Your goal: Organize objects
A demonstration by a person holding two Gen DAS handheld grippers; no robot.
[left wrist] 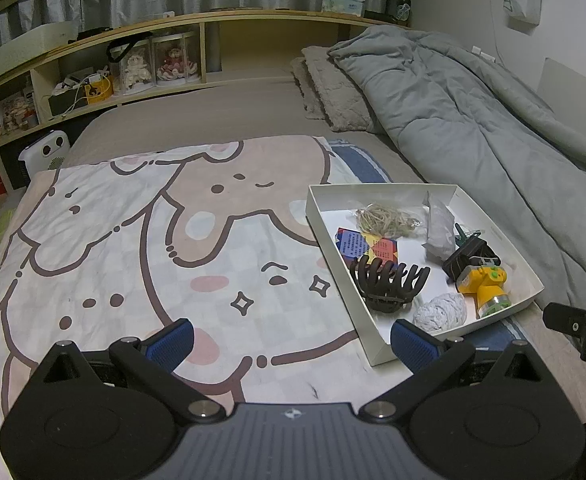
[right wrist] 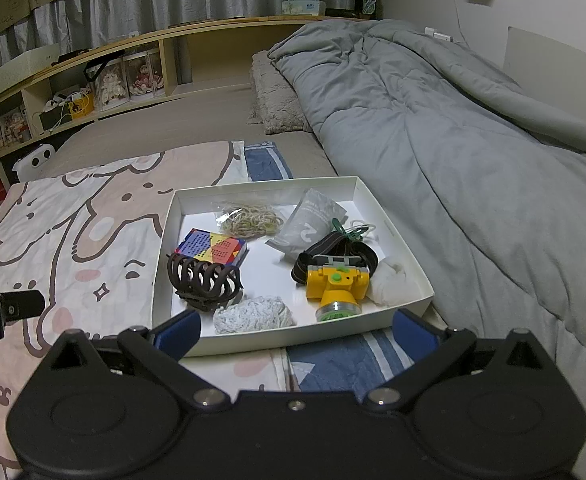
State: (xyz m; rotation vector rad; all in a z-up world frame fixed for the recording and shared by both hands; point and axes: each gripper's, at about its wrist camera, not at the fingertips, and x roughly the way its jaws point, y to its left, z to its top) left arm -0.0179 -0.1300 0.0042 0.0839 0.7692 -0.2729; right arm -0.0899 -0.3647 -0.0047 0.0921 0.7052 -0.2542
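Both grippers hang low over the bed with their blue-padded fingers spread wide, and neither holds anything: the left gripper is above the cartoon blanket, the right gripper just in front of the near edge of the white box. This shallow cardboard box lies on the blanket near the grey duvet, and all the small things are inside it. At its near edge are a dark brown hair claw with curved teeth, a ball of white-grey string and a yellow headlamp with a green button and a black strap. In the near right corner is a crumpled white cloth. Toward the far edge lie a bag of beige rubber bands, a grey pouch and a colourful flat packet just behind the hair claw.
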